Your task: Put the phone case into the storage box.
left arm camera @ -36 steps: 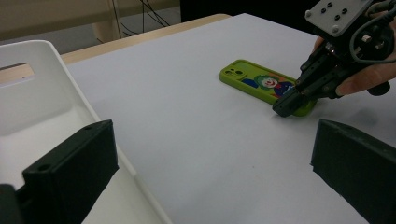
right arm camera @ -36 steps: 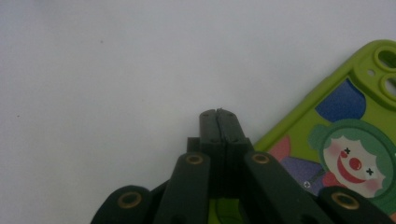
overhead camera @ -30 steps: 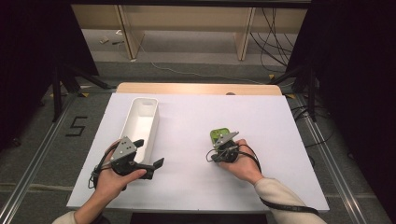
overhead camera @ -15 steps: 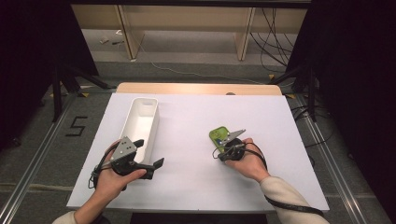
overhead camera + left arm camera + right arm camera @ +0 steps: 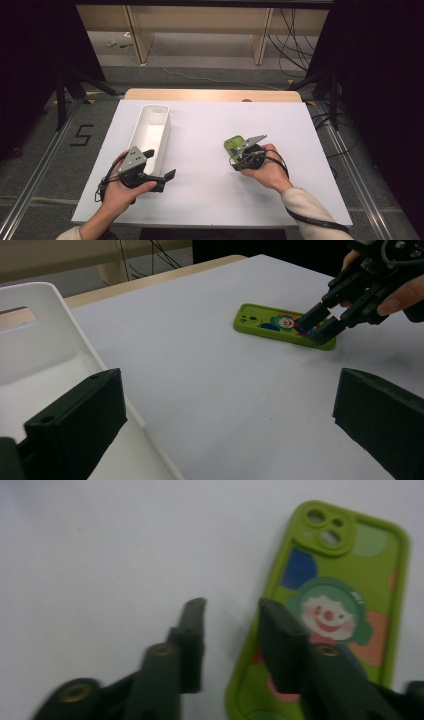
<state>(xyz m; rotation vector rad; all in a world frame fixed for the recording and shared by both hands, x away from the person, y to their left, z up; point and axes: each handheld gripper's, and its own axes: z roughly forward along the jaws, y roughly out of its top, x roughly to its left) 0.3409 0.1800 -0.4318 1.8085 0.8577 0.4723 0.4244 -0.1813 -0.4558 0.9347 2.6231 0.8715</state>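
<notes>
A white table (image 5: 210,200) carries a long white plastic bin (image 5: 150,131) on its left part and a green phone case (image 5: 233,145) on its right part, well apart from each other. In the high view the case is only a small green shape, half hidden behind the right gripper (image 5: 239,161). The right gripper view gives much more: the case (image 5: 345,595) lies flat with its back up, it has a drawing of a clown face with a green cap, blue and orange patches, and camera holes at the far end.

The right gripper (image 5: 230,625) is open, with a clear gap between its two black jaws. One jaw is over the white table beside the long edge of the case, the other is over the case itself. In the left gripper view this gripper (image 5: 320,325) sits low at the near end of the case (image 5: 272,325), held by the right hand (image 5: 265,167); whether the jaw tips touch the case I cannot tell, because the picture is a little soft there.

The left gripper (image 5: 160,180) is held by the left hand (image 5: 117,192) near the front end of the bin. Its jaws are wide apart and empty. Its own view shows one jaw over the bin (image 5: 45,355) and the other over the bare table (image 5: 200,390).
</notes>
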